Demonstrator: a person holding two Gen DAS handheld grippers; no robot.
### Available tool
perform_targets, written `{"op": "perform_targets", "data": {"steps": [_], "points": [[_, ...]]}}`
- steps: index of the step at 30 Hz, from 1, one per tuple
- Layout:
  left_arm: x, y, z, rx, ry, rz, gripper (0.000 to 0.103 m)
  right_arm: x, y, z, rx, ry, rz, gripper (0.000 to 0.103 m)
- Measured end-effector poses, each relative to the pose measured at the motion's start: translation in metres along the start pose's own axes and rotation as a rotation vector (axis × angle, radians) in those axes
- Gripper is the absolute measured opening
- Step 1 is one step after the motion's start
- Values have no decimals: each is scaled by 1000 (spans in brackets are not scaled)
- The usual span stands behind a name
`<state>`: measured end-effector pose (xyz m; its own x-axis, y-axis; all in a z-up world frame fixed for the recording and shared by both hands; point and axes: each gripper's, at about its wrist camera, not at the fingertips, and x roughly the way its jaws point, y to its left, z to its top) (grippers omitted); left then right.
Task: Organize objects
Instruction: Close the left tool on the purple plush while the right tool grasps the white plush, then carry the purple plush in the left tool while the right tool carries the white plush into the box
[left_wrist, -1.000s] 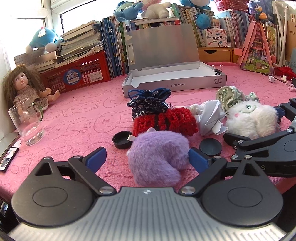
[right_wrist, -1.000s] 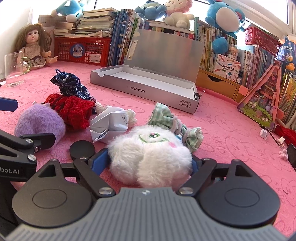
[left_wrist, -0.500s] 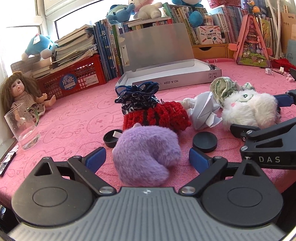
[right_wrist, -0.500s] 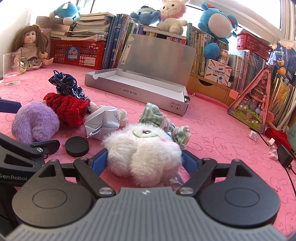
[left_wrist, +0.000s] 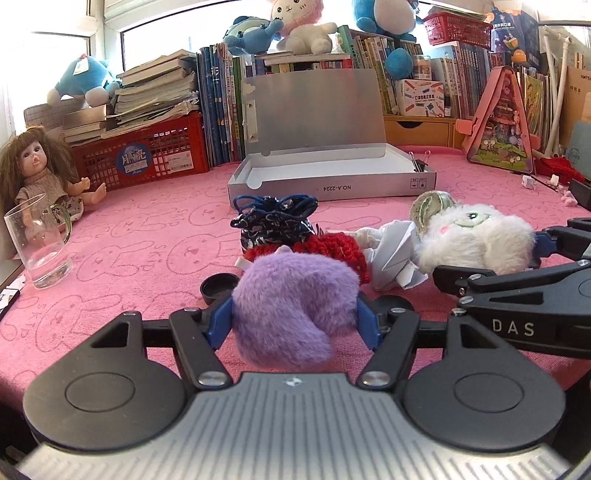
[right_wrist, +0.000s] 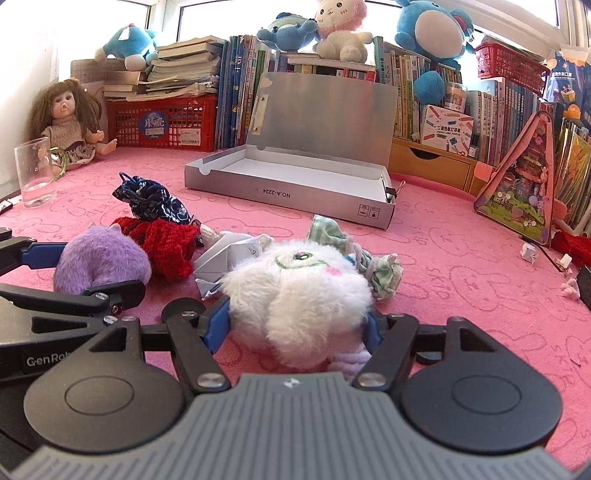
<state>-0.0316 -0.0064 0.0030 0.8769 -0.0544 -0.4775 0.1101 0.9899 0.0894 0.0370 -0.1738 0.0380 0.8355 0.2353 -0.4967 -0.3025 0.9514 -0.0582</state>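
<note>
Left gripper (left_wrist: 294, 318) is closing on the purple plush (left_wrist: 291, 295), right gripper (right_wrist: 297, 326) on the white plush (right_wrist: 295, 288), both on the pink worktop (left_wrist: 147, 251). Fur squishes, so either might slip; pad contact looks firm, can't be sure.

Both wrist views, low and close, share the silver box (left_wrist: 332, 184).

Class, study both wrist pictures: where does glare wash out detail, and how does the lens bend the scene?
Left wrist view: the window at upper left blows out white; the pink cloth curves like a bowl. Right wrist view: the windows glare along the top; the silver box looks bowed.
</note>
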Motion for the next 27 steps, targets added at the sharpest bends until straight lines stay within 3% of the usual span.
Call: {"op": "perform_targets", "data": {"steps": [4,8,14,22,27], "points": [[-10,4,13,-45,-31,-44,72,-7,-13,12,66,-11,33,71],[-12,6,20,-52,-44,-38,72,-8,-23,17,111,-10,42,72],[0,14,18,-118,53,-92,72,-1,-24,9,92,27,-4,72],[-3,14,31,-101,-17,-89,72,-6,-32,19,122,-4,26,73],[6,18,40,-116,-11,-83,72,1,-39,24,122,-10,-28,71]]}}
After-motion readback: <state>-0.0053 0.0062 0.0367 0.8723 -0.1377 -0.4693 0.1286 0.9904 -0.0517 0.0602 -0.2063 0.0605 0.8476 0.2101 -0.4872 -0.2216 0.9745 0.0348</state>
